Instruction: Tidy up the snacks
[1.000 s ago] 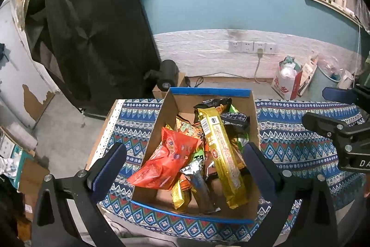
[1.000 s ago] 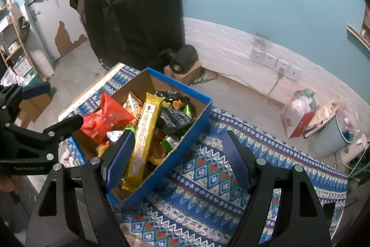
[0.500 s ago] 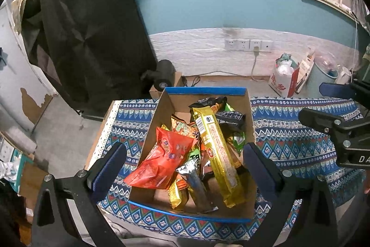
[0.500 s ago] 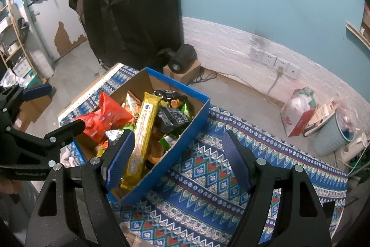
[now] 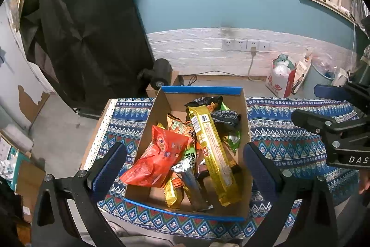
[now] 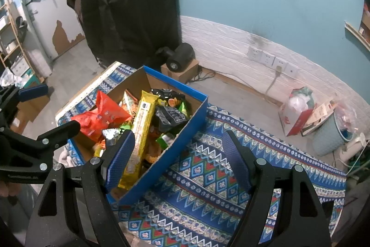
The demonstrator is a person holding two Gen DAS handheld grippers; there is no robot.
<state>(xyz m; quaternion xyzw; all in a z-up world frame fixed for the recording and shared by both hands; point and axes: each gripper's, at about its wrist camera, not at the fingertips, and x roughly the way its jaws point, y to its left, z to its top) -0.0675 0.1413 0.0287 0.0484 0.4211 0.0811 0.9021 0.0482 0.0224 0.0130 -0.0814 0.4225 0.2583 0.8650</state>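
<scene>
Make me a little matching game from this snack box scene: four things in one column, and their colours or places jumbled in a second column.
Things:
1. long snack bar
2. crinkly snack bag
3. cardboard box
4. tablecloth

Colours or places:
A. red-orange, at the box's left side in the left wrist view
B. patterned blue, spread under the box
C. gold-yellow, lying lengthwise on top of the pile
D. brown inside, blue rim, holding the snacks

Pairs: 1-C, 2-A, 3-D, 4-B
</scene>
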